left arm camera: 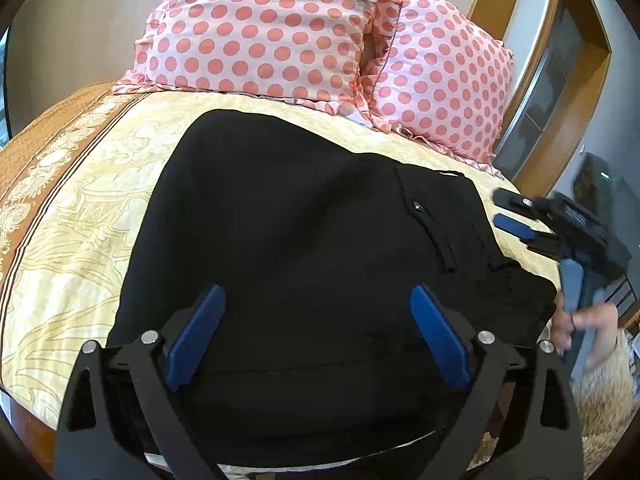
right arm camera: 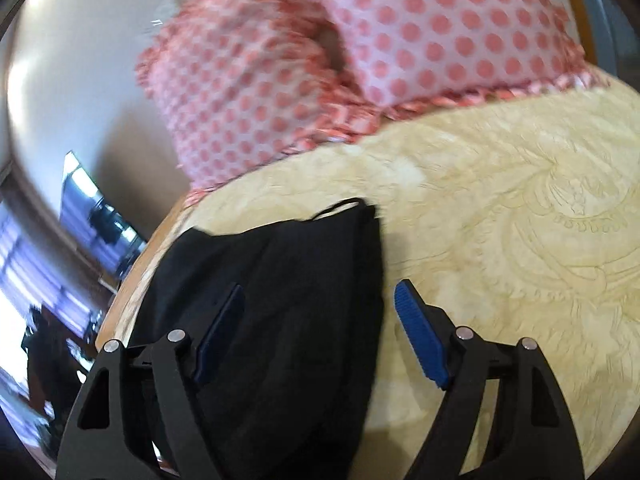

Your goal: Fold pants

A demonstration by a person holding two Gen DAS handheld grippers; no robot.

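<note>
The black pants lie folded in a broad flat pile on the yellow patterned bedspread. My left gripper hovers over the near part of the pile, jaws wide open and empty. My right gripper is also open and empty, over the right edge of the pants, one finger above the cloth and one above the bedspread. The right gripper also shows in the left wrist view at the pants' right side, held by a hand.
Two pink polka-dot pillows stand at the head of the bed, also seen in the right wrist view. A wooden headboard frame rises at the right. The bed's brown border runs along the left.
</note>
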